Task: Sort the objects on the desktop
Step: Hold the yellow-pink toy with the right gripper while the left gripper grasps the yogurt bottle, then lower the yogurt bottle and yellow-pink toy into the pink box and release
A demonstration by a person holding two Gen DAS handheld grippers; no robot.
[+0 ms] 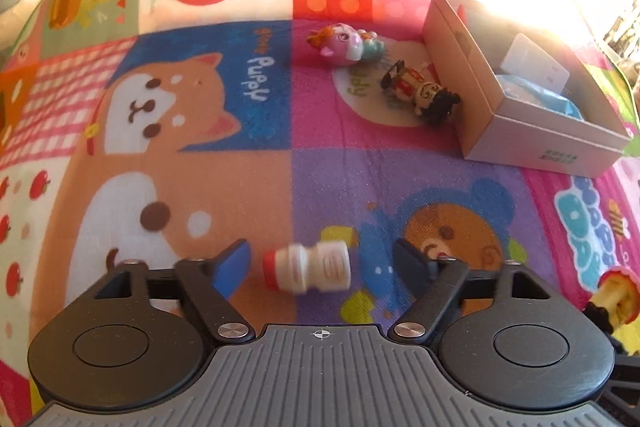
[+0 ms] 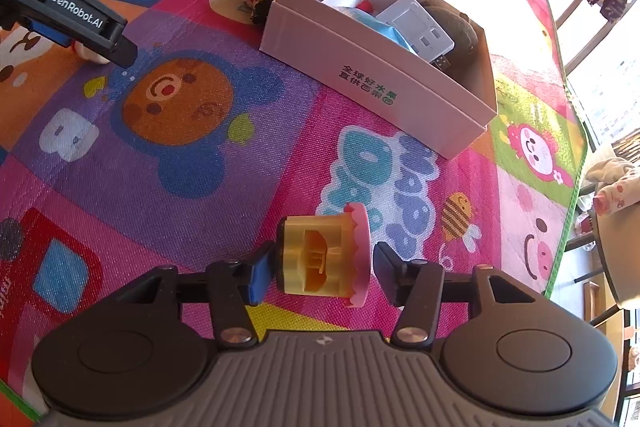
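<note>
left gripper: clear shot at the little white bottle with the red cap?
Probably yes. The bottle lies on its side on the mat between the left gripper's open fingers, gaps on both sides, nothing between pads and bottle. It looks blurred, so it may be rolling.

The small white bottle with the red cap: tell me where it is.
In the left wrist view the bottle lies on its side on the play mat, between the left gripper's open fingers, beside the bear print.

Both of my wrist cameras look steeply down along their claws, close above the bright cartoon-print patchwork play mat. The left view faces the mat's middle; the right sits further right. Both share the open pale cardboard box.
</note>
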